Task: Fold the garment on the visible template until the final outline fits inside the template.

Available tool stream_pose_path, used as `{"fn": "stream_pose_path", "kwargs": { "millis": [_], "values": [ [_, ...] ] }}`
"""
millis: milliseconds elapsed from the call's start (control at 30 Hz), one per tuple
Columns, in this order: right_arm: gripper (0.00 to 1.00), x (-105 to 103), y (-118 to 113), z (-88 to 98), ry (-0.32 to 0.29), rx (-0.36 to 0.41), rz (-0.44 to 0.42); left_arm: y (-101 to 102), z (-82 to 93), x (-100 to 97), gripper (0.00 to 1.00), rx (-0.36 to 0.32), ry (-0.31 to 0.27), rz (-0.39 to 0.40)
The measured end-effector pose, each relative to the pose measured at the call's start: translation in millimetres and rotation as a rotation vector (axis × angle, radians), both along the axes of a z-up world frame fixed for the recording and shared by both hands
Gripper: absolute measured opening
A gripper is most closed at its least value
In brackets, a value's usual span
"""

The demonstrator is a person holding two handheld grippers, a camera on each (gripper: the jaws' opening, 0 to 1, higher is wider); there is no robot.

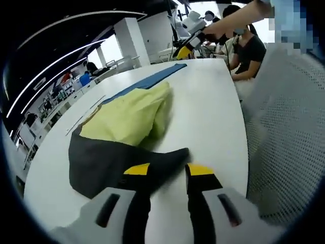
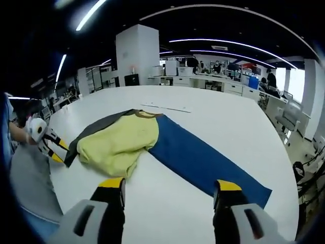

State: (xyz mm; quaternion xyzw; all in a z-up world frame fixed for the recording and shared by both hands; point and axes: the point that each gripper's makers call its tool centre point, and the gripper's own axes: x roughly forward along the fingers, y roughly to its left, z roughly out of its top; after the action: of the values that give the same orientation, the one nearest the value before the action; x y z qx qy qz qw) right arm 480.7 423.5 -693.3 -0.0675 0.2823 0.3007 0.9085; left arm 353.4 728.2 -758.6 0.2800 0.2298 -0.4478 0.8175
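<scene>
The yellow-and-dark-grey garment point(image 2: 114, 142) lies crumpled on the white table point(image 2: 228, 122), overlapping the blue template point(image 2: 203, 161) strip's end. Both the left hand-held gripper point(image 1: 168, 173) and right hand-held gripper point(image 2: 169, 190) hang released, jaws apart, grasping nothing.

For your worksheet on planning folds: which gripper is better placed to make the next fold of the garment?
Probably the left gripper. Its open jaws sit right at the dark grey sleeve tip of the garment. The right gripper hovers open over bare table, clear of the cloth and blue template.

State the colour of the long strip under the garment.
Blue; the strip shows best in the right gripper view.
</scene>
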Motion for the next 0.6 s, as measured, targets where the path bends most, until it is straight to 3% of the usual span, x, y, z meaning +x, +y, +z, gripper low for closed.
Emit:
{"fn": "stream_pose_path", "kwargs": {
  "millis": [67,267,433,600],
  "values": [
    [0.73,-1.1,3.2,0.8,0.0,0.016,0.006,2.6,-2.5,1.8,0.21,0.056,-0.035,-0.024],
    [0.73,-2.1,6.5,-0.9,0.0,0.013,0.01,2.1,-1.9,5.8,0.13,0.035,-0.024,0.012],
    [0.73,-2.8,9.2,-2.7,0.004,0.011,0.015,6.3,3.5,10.1,0.0,0.018,-0.024,0.036],
    [0.73,-3.3,11.7,-2.4,0.004,0.02,0.016,13.9,13.8,12.3,0.0,-0.015,-0.017,0.077]
  ]
}}
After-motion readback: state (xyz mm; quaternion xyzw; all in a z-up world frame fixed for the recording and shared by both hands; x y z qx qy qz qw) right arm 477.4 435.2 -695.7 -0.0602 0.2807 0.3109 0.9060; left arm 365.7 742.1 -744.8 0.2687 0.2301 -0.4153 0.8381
